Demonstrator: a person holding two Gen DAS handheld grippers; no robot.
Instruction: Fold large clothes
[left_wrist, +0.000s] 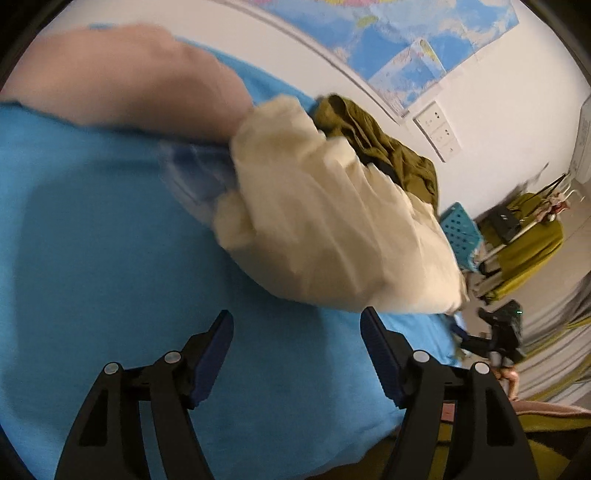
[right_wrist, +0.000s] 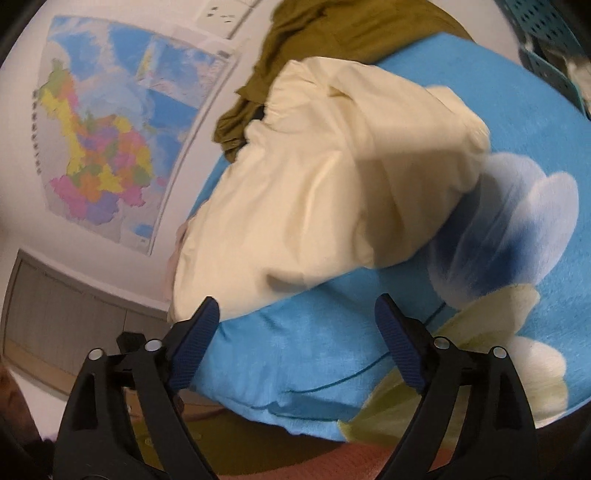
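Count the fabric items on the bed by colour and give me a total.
Cream garment: 1
Olive garment: 1
Blue blanket: 1
Total: 3

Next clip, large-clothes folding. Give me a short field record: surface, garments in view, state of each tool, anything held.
surface: blue blanket with a flower print
garment 1: cream garment, bunched on the blanket
garment 2: olive garment, crumpled beyond the cream one
left tool: open, nothing between its pads, above bare blanket just short of the cream garment
right tool: open, nothing held, at the cream garment's near edge
background: map on the wall
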